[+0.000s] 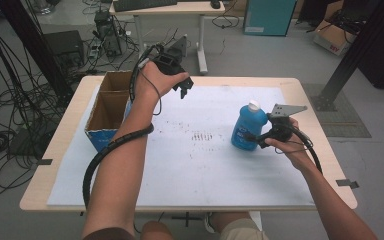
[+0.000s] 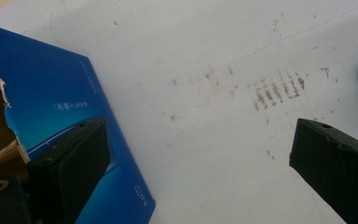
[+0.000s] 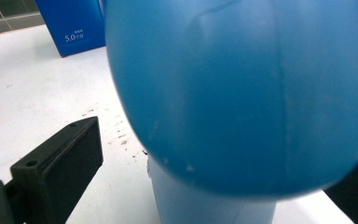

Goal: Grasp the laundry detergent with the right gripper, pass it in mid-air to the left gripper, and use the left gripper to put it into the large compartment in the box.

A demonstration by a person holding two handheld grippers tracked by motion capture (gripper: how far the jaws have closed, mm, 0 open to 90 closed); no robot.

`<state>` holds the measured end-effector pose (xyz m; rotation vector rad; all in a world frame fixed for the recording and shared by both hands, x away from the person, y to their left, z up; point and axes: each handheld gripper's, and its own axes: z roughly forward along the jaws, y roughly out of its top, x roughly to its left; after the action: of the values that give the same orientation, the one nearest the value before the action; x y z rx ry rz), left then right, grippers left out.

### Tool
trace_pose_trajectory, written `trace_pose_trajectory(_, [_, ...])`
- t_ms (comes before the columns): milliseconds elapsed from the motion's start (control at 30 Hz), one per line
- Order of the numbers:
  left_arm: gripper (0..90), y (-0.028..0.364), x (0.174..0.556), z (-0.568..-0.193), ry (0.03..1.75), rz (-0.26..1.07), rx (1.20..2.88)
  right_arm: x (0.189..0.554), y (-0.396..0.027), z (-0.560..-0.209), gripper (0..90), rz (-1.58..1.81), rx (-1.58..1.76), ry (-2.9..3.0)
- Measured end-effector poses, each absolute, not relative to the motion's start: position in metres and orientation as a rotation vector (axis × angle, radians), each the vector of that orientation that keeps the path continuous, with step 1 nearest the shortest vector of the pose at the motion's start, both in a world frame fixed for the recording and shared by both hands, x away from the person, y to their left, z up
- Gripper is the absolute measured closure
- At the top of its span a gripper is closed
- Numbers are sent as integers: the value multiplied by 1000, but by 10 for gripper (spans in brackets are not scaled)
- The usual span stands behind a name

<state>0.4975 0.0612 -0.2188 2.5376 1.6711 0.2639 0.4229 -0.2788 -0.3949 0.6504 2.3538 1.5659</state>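
The white sheet (image 1: 190, 160) covering most of the tabletop lies bare from its middle to the near edge, open for passage. A cardboard box (image 1: 111, 107) blocks the far-left corner, its open top facing up. Toward the right edge an upright blue bottle (image 1: 247, 127) stands; bare sheet separates box and bottle.

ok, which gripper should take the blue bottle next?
Right. The right gripper already has its open jaws around the blue bottle; the left gripper hangs open near the cardboard box, well away.
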Motion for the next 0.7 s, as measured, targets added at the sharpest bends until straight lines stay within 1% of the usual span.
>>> trace_pose_trajectory(700, [56, 62, 496, -216, 1676, 270, 2529, 422, -278, -394, 12, 1585, 651, 2343])
